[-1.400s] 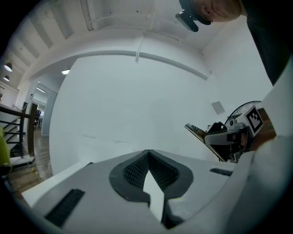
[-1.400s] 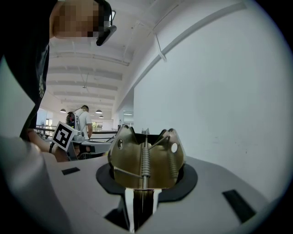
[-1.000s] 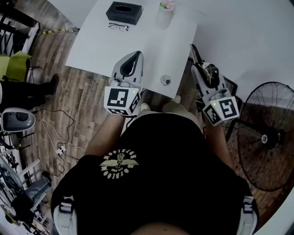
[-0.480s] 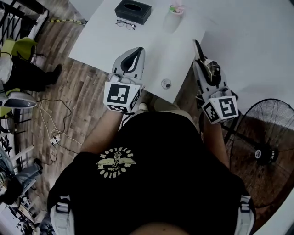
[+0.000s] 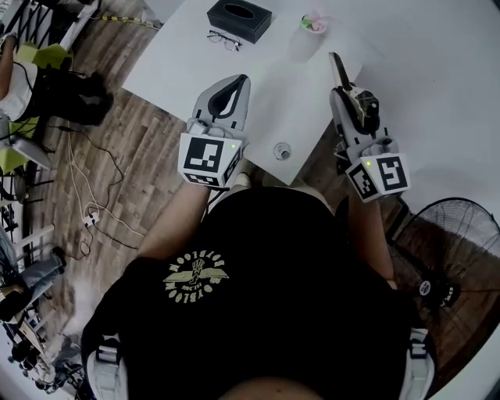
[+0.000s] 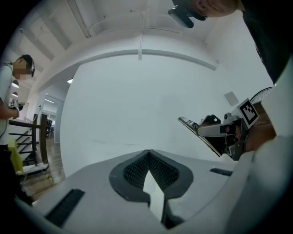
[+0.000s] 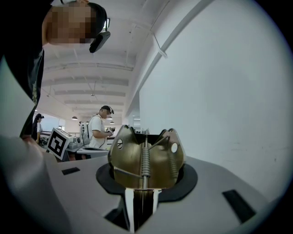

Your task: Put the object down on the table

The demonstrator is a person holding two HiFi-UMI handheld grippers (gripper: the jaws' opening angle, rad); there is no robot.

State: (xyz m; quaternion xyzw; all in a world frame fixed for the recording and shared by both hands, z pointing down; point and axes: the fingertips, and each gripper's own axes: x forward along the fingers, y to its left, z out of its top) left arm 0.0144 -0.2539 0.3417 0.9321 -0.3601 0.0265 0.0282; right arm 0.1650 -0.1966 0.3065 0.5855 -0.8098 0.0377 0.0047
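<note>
My right gripper (image 5: pixel 351 109) is shut on a brass-coloured metal spring clip (image 5: pixel 361 105), whose long dark blade points away from me. It hovers just beyond the right corner of the white table (image 5: pixel 180 70). In the right gripper view the clip (image 7: pixel 146 160) stands upright between the jaws of the right gripper (image 7: pixel 142 201), with its coil spring facing the camera. My left gripper (image 5: pixel 241 82) hangs over the table's near part, shut and holding nothing. The left gripper view shows the left gripper (image 6: pixel 153 192) pressed together, and the right gripper (image 6: pixel 229 135) with the clip (image 6: pixel 201 132) off to the right.
On the table stand a black tissue box (image 5: pixel 239 19), a pair of glasses (image 5: pixel 223 39), a cup (image 5: pixel 312 27) and a small round object (image 5: pixel 282 150) near the front edge. A floor fan (image 5: pixel 437 266) is at the lower right. Cables (image 5: pixel 86 211) lie on the wooden floor at the left. Another person (image 7: pixel 103 128) stands in the background.
Both grippers sit a little higher in the head view and farther over the table. The clip stays held in the right gripper; the left stays shut.
</note>
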